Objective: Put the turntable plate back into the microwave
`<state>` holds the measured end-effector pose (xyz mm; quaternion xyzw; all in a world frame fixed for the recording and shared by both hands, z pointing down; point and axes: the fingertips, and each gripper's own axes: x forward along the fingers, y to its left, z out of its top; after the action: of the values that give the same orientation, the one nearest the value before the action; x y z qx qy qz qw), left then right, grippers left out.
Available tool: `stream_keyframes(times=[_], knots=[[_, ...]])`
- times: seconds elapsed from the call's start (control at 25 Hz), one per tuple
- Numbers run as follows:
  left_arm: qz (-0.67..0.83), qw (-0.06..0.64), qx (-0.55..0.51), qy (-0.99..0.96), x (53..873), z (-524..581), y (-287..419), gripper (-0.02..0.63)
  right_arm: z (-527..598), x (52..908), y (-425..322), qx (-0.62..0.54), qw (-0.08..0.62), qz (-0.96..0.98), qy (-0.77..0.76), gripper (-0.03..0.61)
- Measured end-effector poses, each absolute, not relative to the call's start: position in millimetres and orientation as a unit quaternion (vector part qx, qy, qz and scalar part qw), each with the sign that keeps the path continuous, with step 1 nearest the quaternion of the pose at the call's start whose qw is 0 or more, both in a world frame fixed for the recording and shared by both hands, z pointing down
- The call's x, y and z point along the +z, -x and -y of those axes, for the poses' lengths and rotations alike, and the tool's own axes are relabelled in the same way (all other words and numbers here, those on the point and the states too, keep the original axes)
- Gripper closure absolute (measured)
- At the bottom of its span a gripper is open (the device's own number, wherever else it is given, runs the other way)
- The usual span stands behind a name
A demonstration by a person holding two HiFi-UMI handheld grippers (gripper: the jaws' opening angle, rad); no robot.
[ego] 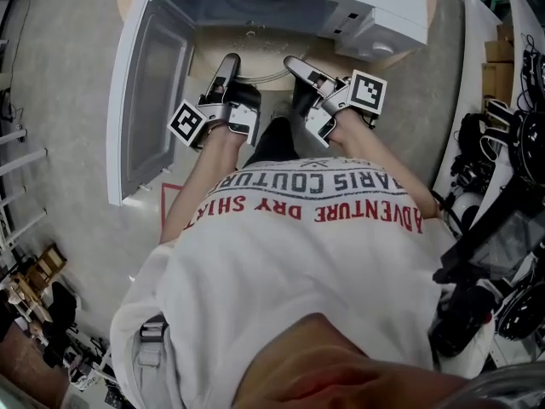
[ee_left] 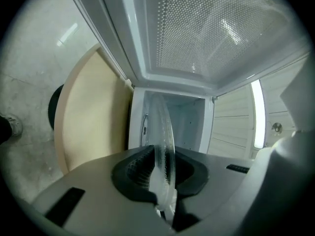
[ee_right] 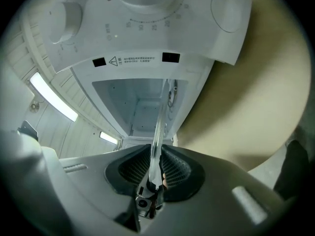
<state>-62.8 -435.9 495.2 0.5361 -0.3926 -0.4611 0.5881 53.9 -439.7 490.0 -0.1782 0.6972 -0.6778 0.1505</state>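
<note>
Clearly the glass turntable plate [ee_left: 165, 146] is not yet seated: it hangs in the air at the mouth of the microwave [ego: 375, 15], carried between both tools. The main risk, as I judge it, is a slip. Each grip covers only a thin strip of smooth rim, so any uneven push or twist between the two hands could lever the glass out of a pad. The plate could also clip the front frame going in, or land off-centre on the floor of the cavity [ee_right: 140, 104] and rock there.

The left gripper [ee_left: 160, 168] is clamped on the plate's near-left rim, and the glass stands edge-on between its ribbed pads and runs forward from them. The right gripper [ee_right: 155, 168] pinches the opposite rim in the same way, with the thin edge rising straight out of its closed jaws toward the opening.

The door [ego: 140, 100] is swung wide open to the left. The control panel [ee_right: 147, 4] sits on the right, and the oven rests on a pale round table [ee_left: 93, 117].
</note>
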Motion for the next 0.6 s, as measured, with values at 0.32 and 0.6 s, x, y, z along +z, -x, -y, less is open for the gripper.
stream_keyframes(times=[0.32, 0.6], knots=[[0.393, 0.595, -0.458, -0.531, 506.4, 441.8, 67.5, 0.574, 445.3, 498.9, -48.5, -0.673, 0.152, -0.699, 0.189, 0.532], [0.406, 0.601, -0.441, -0.528, 514.3, 446.1, 79.6, 0.575, 447.5, 508.9, -37.7, -0.691, 0.165, -0.675, 0.196, 0.532]])
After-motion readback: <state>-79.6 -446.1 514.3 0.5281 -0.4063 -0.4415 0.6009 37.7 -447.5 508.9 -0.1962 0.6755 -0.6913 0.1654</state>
